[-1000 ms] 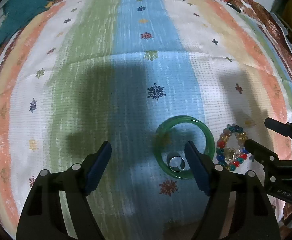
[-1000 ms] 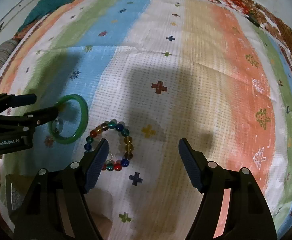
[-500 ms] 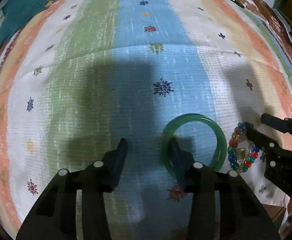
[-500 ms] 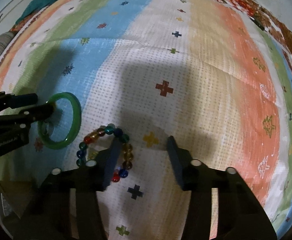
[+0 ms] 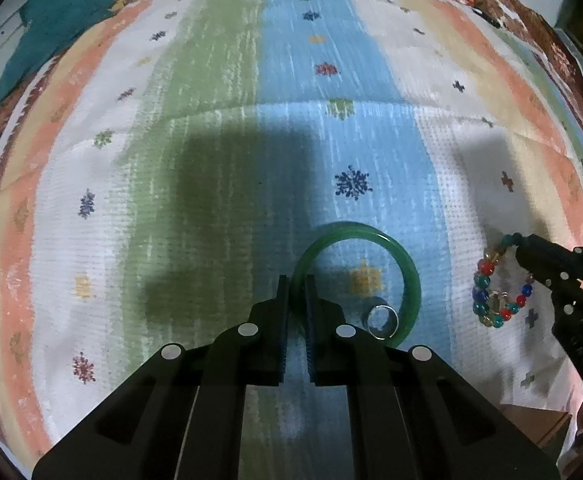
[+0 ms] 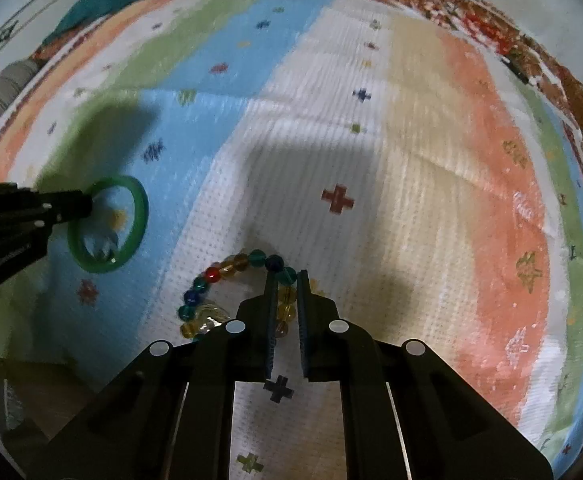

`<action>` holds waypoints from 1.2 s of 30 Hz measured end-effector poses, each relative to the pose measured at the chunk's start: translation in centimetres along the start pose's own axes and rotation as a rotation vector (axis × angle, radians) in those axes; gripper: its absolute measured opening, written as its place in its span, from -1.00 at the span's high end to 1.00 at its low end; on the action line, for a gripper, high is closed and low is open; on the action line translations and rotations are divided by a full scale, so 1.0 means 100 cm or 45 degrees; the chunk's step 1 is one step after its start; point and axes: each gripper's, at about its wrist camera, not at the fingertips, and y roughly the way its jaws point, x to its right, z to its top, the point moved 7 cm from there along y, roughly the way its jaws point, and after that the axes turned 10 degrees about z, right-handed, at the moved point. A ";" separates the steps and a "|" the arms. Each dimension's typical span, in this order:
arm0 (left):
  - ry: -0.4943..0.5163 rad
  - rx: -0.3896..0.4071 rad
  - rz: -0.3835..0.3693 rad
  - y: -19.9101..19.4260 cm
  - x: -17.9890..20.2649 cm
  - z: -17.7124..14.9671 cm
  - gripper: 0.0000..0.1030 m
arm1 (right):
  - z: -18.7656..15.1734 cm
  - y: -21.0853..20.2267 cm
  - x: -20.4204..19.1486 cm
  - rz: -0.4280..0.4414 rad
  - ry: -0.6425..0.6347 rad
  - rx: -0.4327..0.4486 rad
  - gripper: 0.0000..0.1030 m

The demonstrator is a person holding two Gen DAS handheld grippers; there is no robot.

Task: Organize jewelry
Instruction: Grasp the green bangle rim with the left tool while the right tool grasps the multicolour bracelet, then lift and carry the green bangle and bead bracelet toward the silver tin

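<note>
The bangle [image 5: 371, 264] lies flat on the cloth [image 5: 219, 128], and its left rim is clamped between the nearly closed fingers of the left gripper [image 5: 297, 292], with most of the hoop lying ahead and to the right of the tips. A small ring [image 5: 382, 321] sits inside the hoop, just right of the right finger and close to or touching the near rim, so the bangle is best lifted straight up, lest the ring be dragged along. The bracelet [image 6: 235, 292] is pinched at its right side by the right gripper [image 6: 285, 292], whose fingers are drawn in to a narrow gap around a bead or two; the rest of the loop lies to the left of the tips. Since only a bead or so is held, the strand is judged likely to swing or slip, so a slow, level lift is advised. The two pieces are kept apart, and neither should be swept across the other.
</note>
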 end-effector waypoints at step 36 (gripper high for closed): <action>0.027 0.209 -0.116 -0.103 0.016 -0.006 0.85 | 0.001 -0.095 -0.035 0.091 -0.009 0.249 0.80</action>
